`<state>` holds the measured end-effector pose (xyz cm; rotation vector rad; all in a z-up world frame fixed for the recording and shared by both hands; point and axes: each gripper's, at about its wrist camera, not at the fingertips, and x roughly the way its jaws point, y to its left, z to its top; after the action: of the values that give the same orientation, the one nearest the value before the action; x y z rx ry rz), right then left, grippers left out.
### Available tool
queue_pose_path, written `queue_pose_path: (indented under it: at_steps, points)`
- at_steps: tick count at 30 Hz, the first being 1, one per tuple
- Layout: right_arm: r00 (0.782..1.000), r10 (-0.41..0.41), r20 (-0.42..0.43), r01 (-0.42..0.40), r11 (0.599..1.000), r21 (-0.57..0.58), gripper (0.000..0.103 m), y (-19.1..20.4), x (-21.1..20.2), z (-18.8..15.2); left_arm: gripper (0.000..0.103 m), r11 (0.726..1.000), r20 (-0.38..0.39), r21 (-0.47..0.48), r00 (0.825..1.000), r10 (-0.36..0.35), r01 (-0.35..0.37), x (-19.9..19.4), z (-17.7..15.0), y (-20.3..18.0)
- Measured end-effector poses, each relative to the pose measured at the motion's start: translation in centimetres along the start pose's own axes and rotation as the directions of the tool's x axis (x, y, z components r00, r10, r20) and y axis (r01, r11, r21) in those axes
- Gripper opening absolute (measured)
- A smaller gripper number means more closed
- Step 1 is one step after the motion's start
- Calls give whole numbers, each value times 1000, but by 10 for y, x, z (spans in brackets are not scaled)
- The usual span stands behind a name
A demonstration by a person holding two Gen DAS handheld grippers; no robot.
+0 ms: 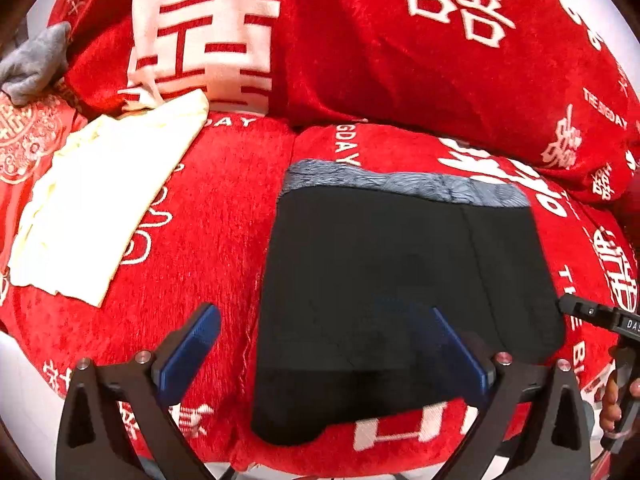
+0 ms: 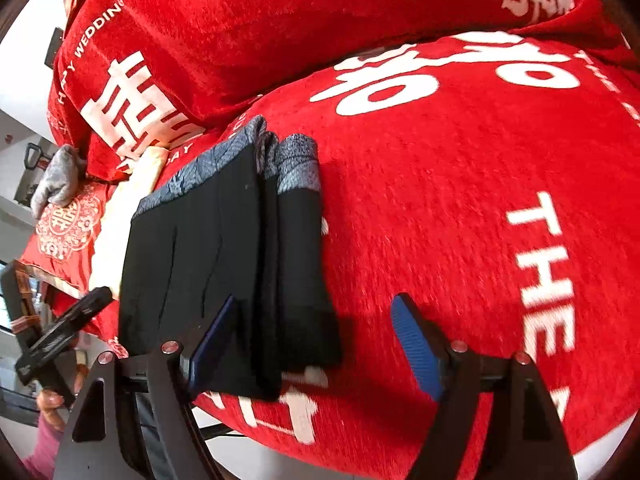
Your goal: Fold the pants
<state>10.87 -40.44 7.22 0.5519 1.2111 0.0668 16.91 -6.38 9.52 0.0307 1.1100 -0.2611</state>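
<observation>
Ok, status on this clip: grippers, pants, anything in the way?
Left gripper open, right gripper open, both empty. Black pants folded flat on the red blanket. Cream cloth off to the side, not in the way.

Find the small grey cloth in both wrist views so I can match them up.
Left wrist view: grey cloth at the far left edge, upper part, beside the red cushion.
Right wrist view: grey cloth at the left, mid-height.
Shared landmark: the folded black pants.
</observation>
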Motion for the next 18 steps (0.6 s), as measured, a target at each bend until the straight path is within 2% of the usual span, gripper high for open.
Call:
queue_pose_path:
  at_steps: [4,7,9,10,14,18]
  points:
    - [1000,1,15,-1,1000,-6,88,11,-11,-16,103,999,9,33,1000,22,-23,-11,-9,-13]
    - [999,-22,32,23,999,-25,88,23,-18,-26,103,999,5,34,1000,27,-27,-16,-17,-20]
    - [998,-45,46,47,998,-50,96,34,-22,-32,103,999,7,32,999,32,-32,-20,-21,-23]
    - [998,-50,49,53,997,-63,103,39,-23,-34,103,999,13,30,999,42,-42,-22,-23,-25]
    - [993,-95,75,105,983,-148,103,63,-28,-45,103,994,57,47,994,92,-94,-33,-31,-33]
    - [991,-115,63,124,980,-157,103,76,-29,-51,103,994,79,41,992,97,-101,-42,-36,-32]
